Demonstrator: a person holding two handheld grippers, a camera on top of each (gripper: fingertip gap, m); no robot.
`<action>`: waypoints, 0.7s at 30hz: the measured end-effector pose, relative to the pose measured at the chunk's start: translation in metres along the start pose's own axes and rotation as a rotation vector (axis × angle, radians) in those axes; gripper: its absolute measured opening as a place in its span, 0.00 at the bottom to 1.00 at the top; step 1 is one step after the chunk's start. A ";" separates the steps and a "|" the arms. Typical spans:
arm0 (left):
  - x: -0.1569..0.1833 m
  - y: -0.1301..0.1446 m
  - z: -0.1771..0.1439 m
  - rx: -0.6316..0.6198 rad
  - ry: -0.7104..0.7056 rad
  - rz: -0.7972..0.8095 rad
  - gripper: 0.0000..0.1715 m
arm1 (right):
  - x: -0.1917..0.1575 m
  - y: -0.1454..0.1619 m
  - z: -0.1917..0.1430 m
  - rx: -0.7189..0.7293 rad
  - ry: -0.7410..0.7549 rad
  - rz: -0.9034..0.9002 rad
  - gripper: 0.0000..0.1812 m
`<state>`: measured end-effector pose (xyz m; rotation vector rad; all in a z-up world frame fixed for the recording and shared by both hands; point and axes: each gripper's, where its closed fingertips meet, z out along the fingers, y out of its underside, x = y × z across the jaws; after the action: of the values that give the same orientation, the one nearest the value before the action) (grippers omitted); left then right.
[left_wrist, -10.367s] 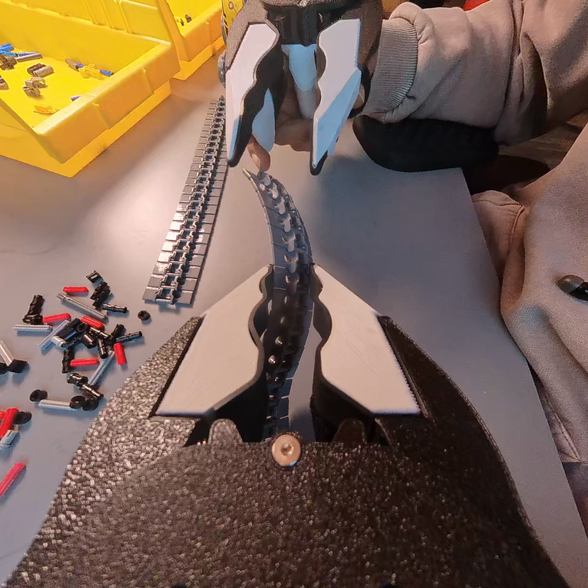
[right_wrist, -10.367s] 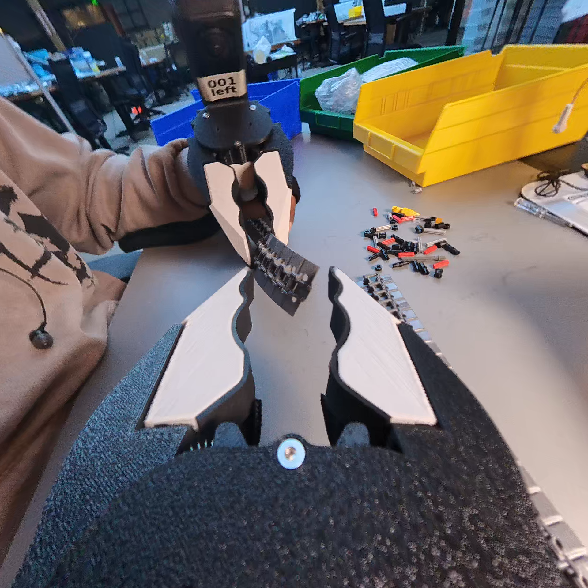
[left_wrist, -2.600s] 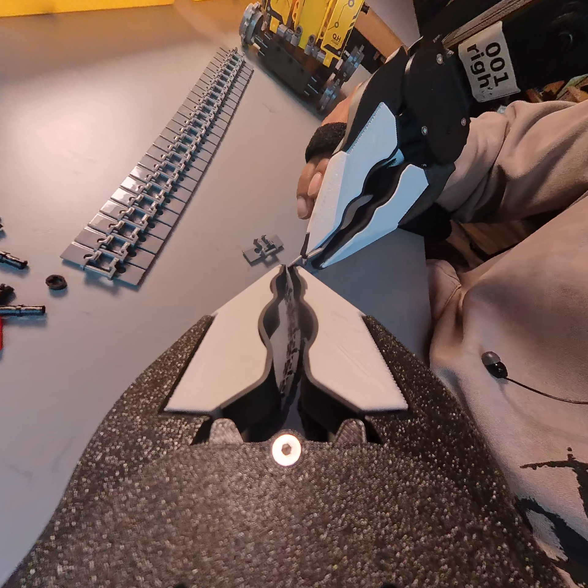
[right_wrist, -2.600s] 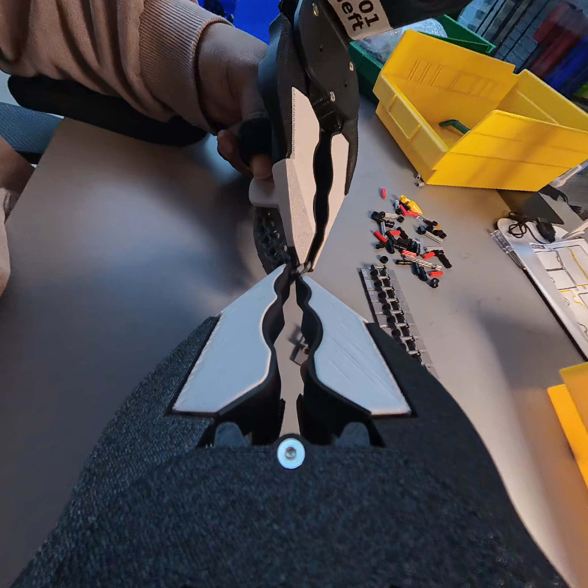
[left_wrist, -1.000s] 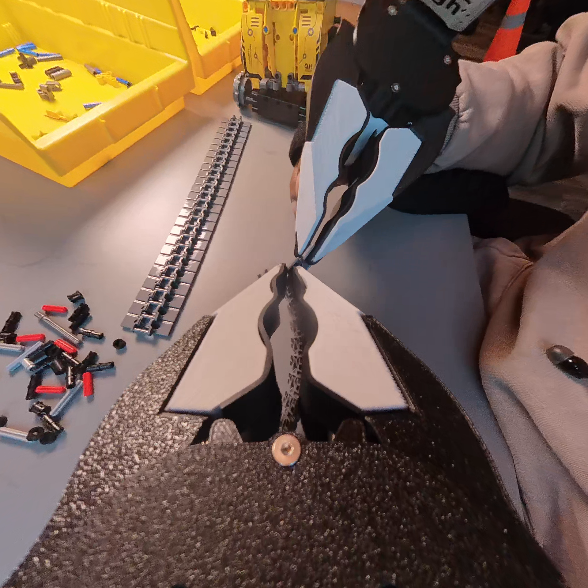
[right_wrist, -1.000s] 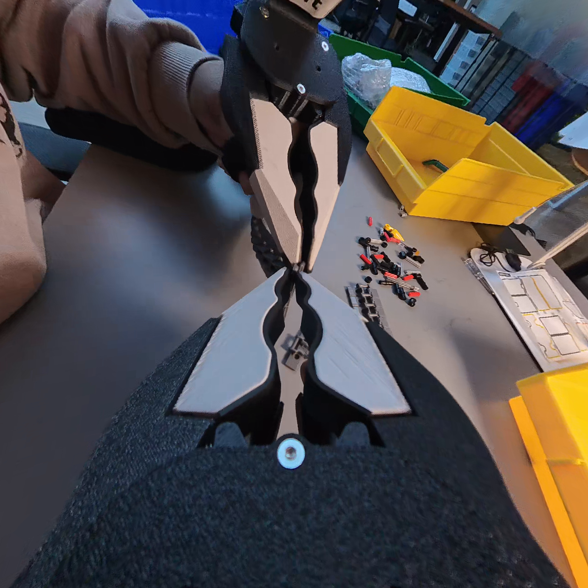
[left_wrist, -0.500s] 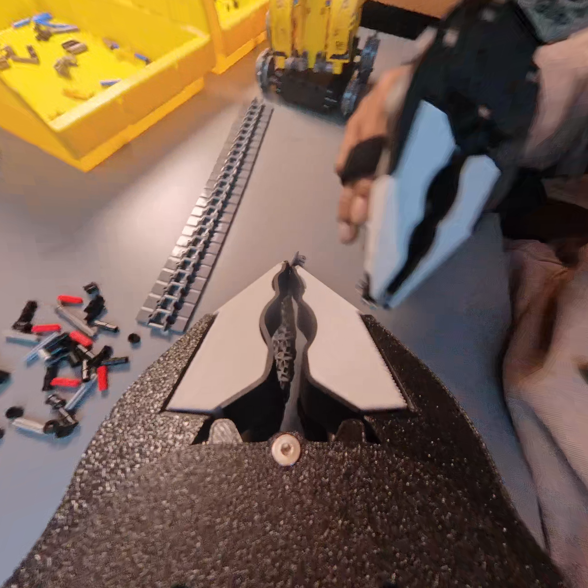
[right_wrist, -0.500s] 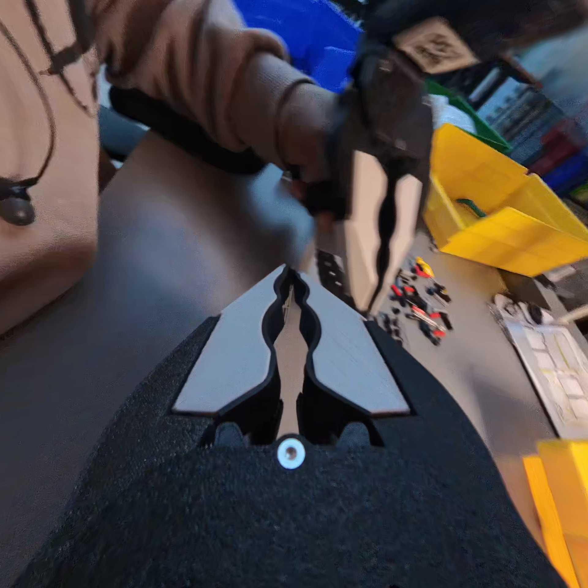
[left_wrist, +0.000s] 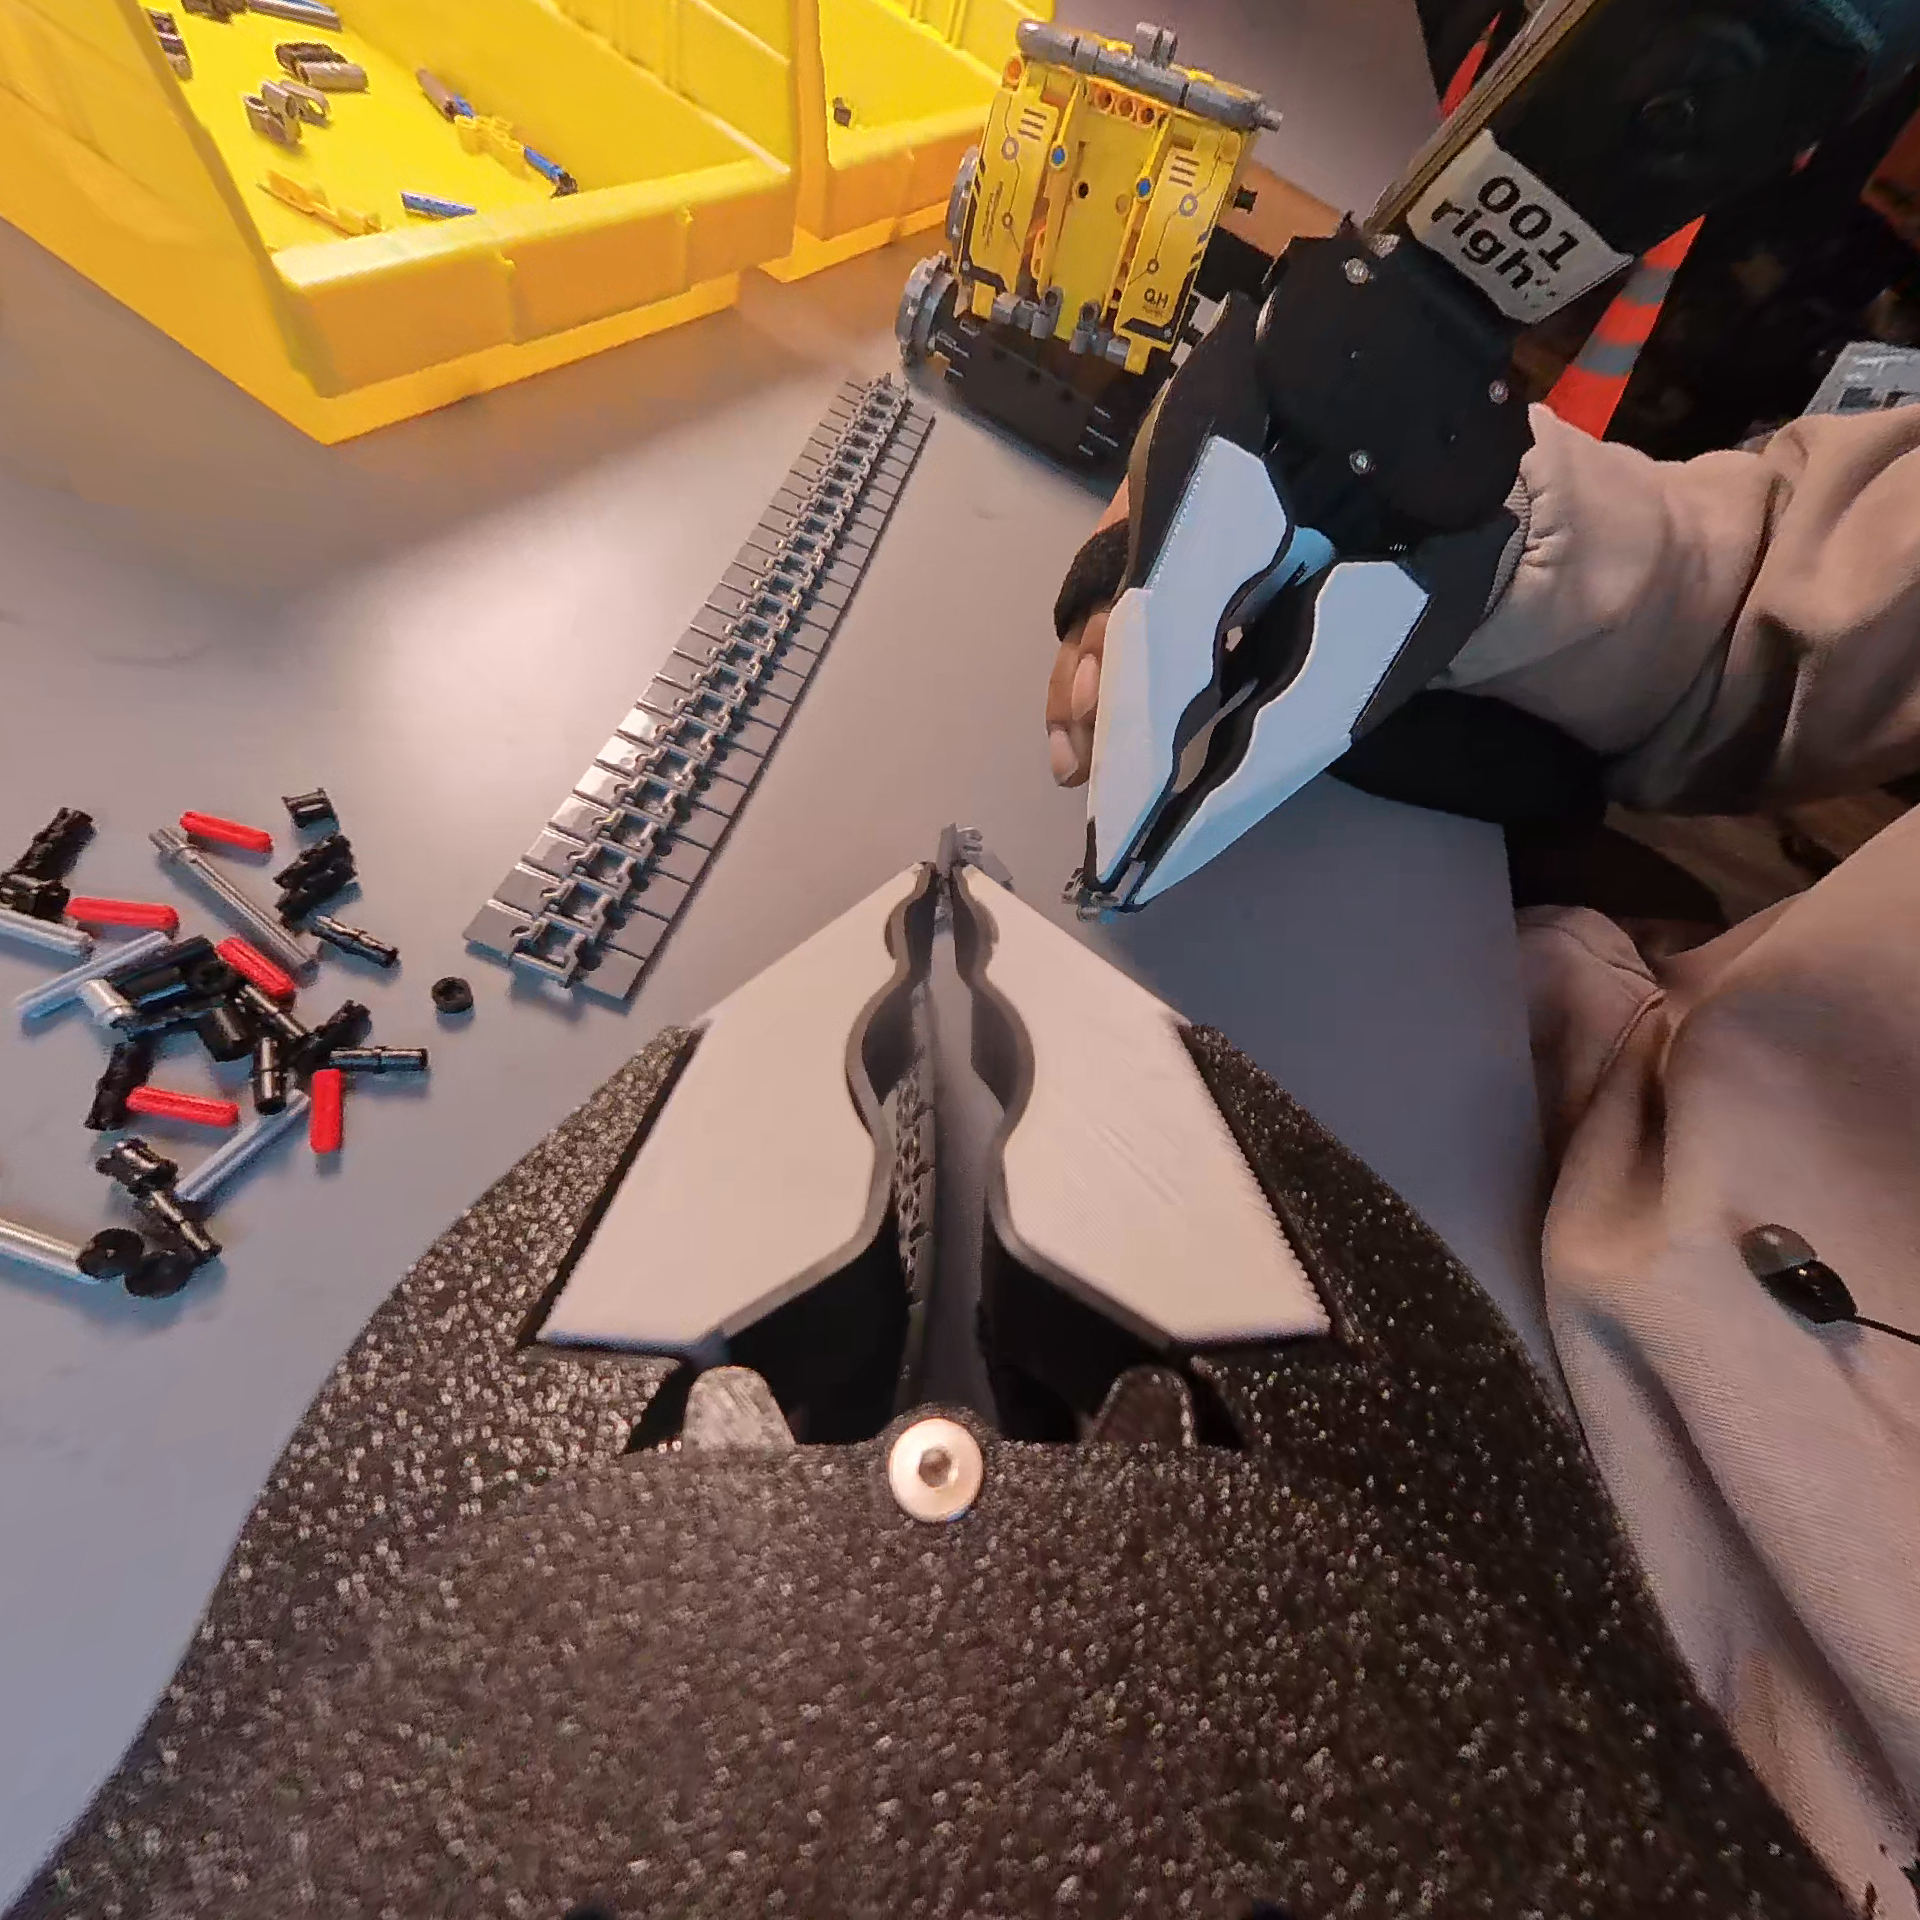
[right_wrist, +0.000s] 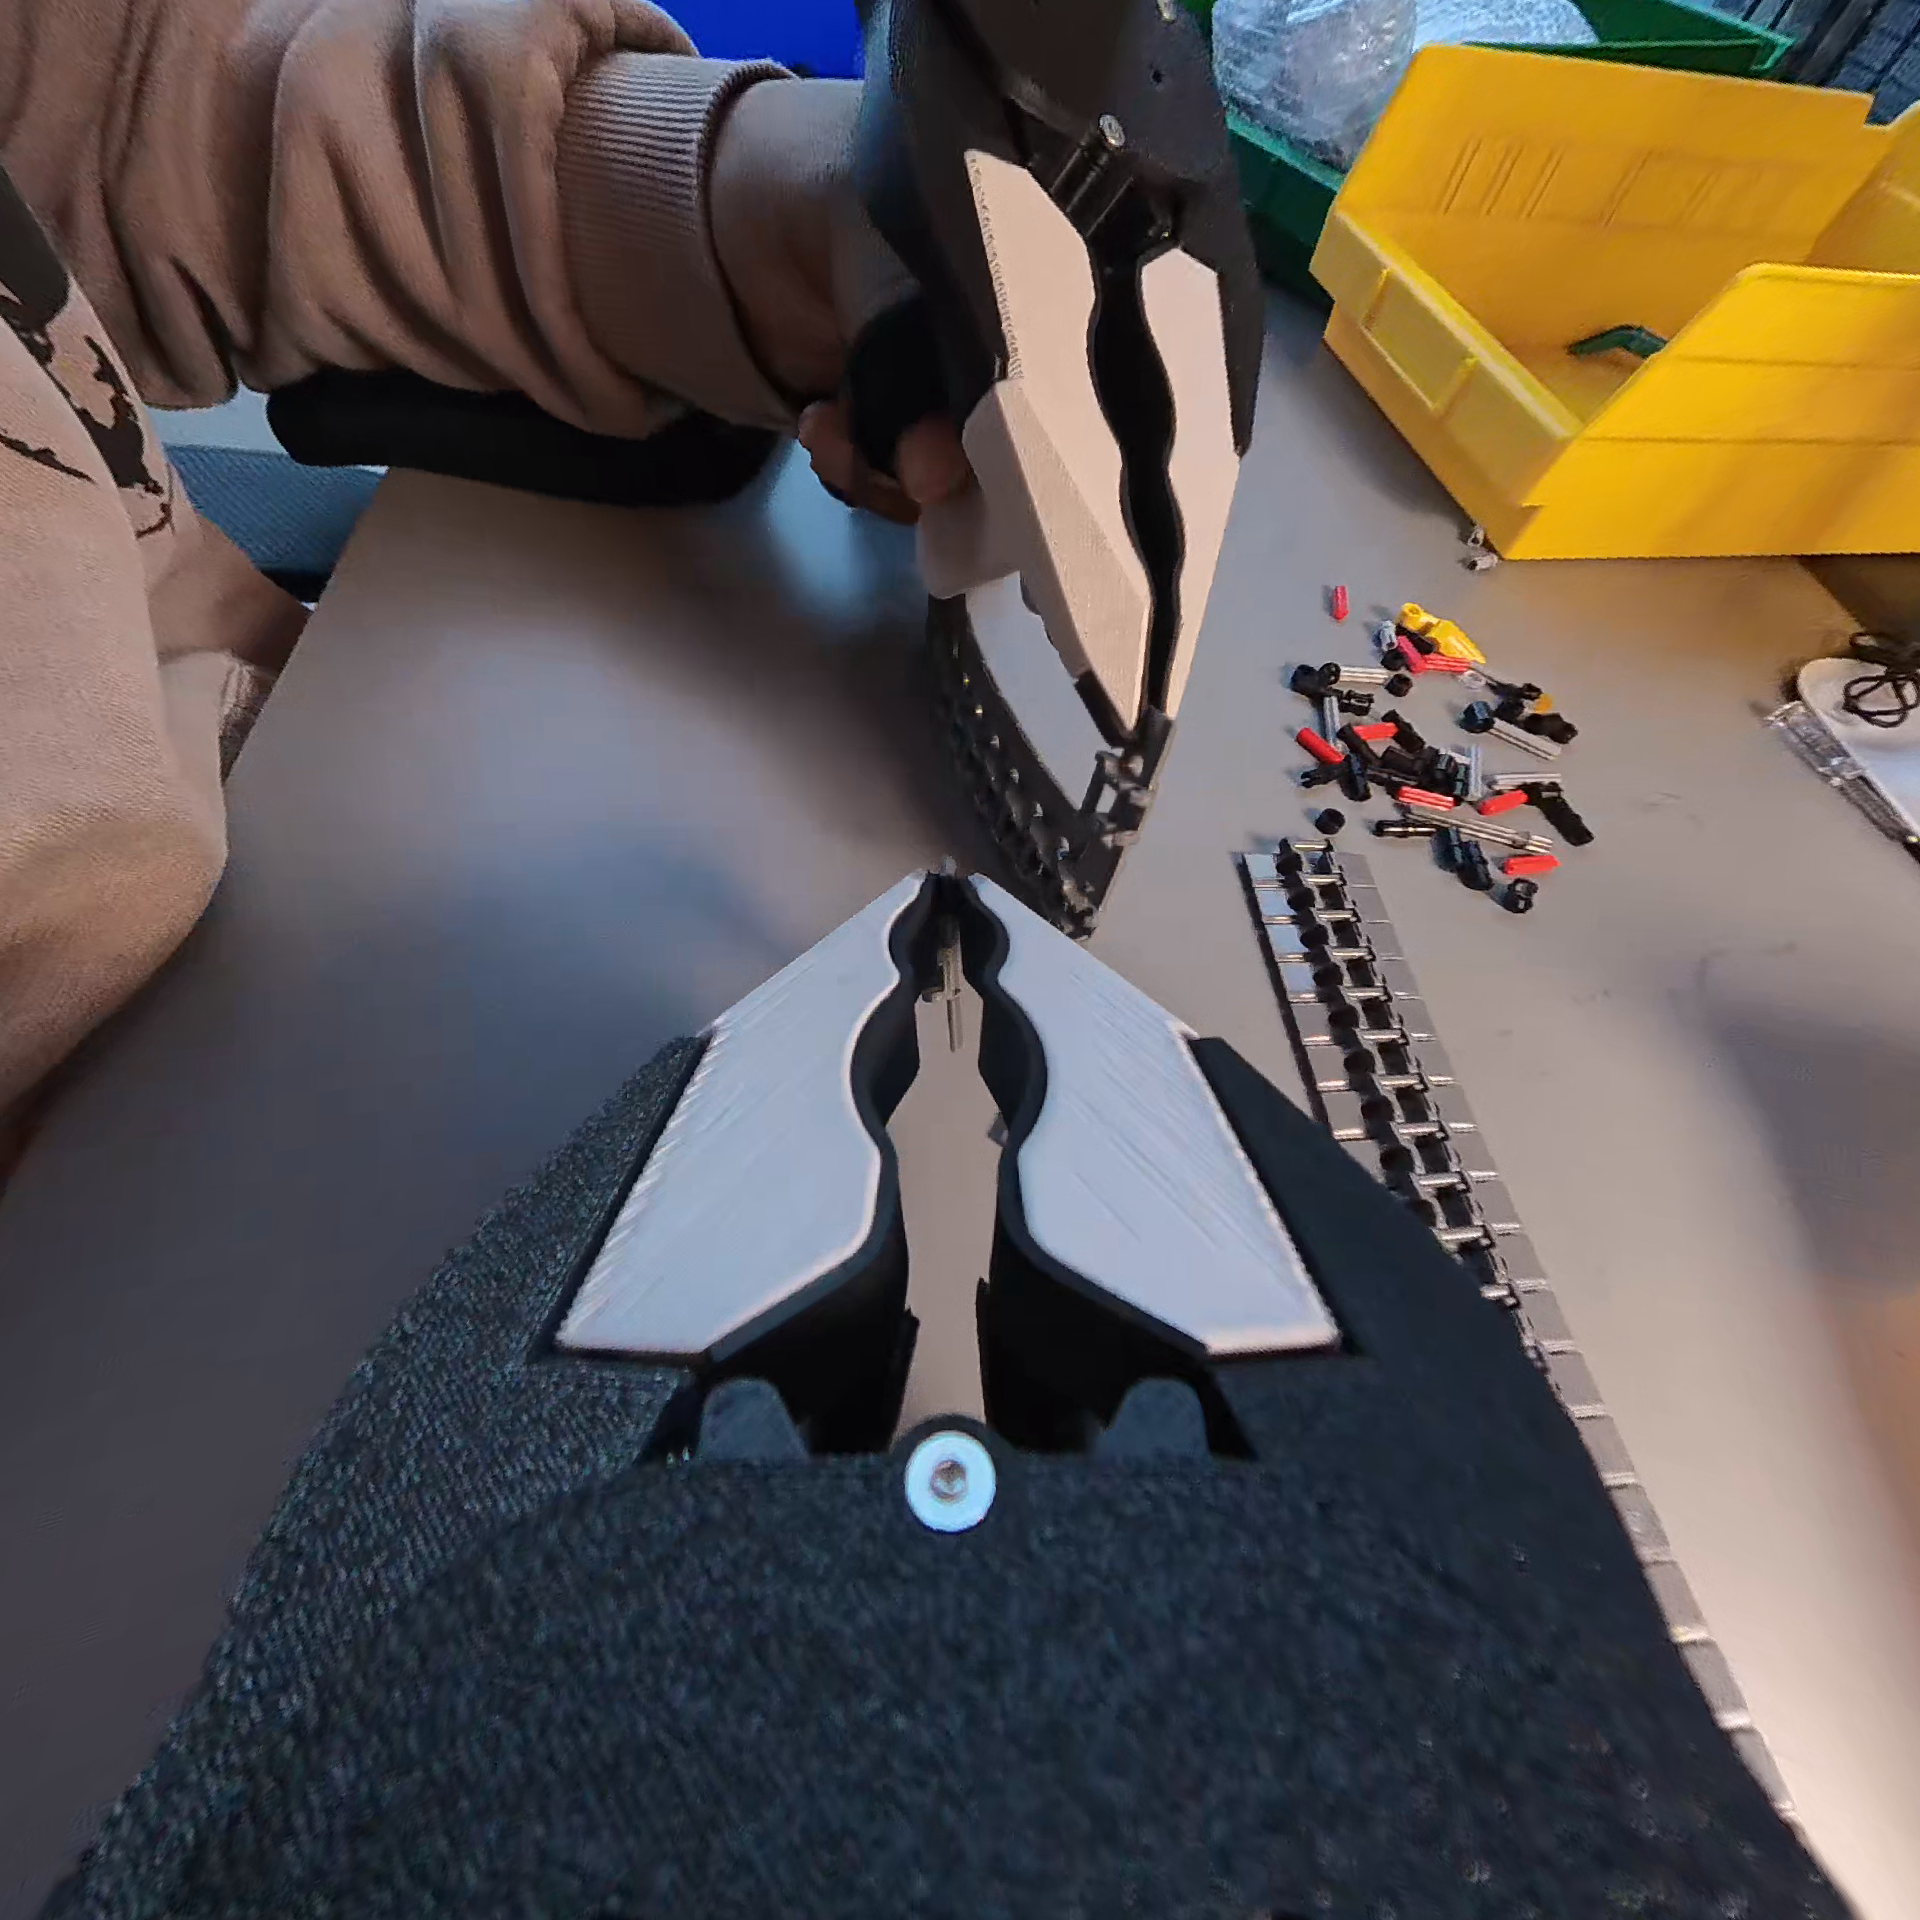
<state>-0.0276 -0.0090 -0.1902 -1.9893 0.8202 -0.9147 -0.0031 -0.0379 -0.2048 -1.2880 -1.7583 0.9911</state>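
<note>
A grey table (left_wrist: 312, 582) is seen under both grippers. At its far side a yellow bin (left_wrist: 499, 281) holds a few small loose parts, and a second yellow bin (right_wrist: 1621, 416) holds a green piece; a green bin (right_wrist: 1288, 177) behind it holds a clear bag. A yellow toy vehicle (left_wrist: 1081, 239) with printed markings stands beyond a long flat track strip (left_wrist: 717, 686). The left gripper (left_wrist: 948, 883) is closed on a short curved track piece (right_wrist: 1029, 790), which hangs to the table. The right gripper (right_wrist: 943, 883), bearing a white label, is closed on what seems a single link (left_wrist: 1083, 902), though this is small and unclear. Loose pins (left_wrist: 197, 1008) lie scattered nearby.
</note>
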 end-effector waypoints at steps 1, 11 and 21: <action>-0.001 -0.001 -0.001 0.007 -0.003 -0.003 0.01 | 0.002 0.000 0.000 -0.001 0.011 -0.007 0.00; 0.001 -0.003 -0.002 0.026 0.020 -0.009 0.01 | 0.016 0.012 -0.003 -0.051 0.070 0.023 0.11; 0.025 -0.009 0.003 0.055 0.101 0.064 0.02 | 0.022 -0.025 -0.003 0.133 0.070 0.125 0.04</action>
<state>-0.0103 -0.0232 -0.1761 -1.8714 0.9000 -0.9972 -0.0156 -0.0216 -0.1787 -1.3442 -1.5474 1.1006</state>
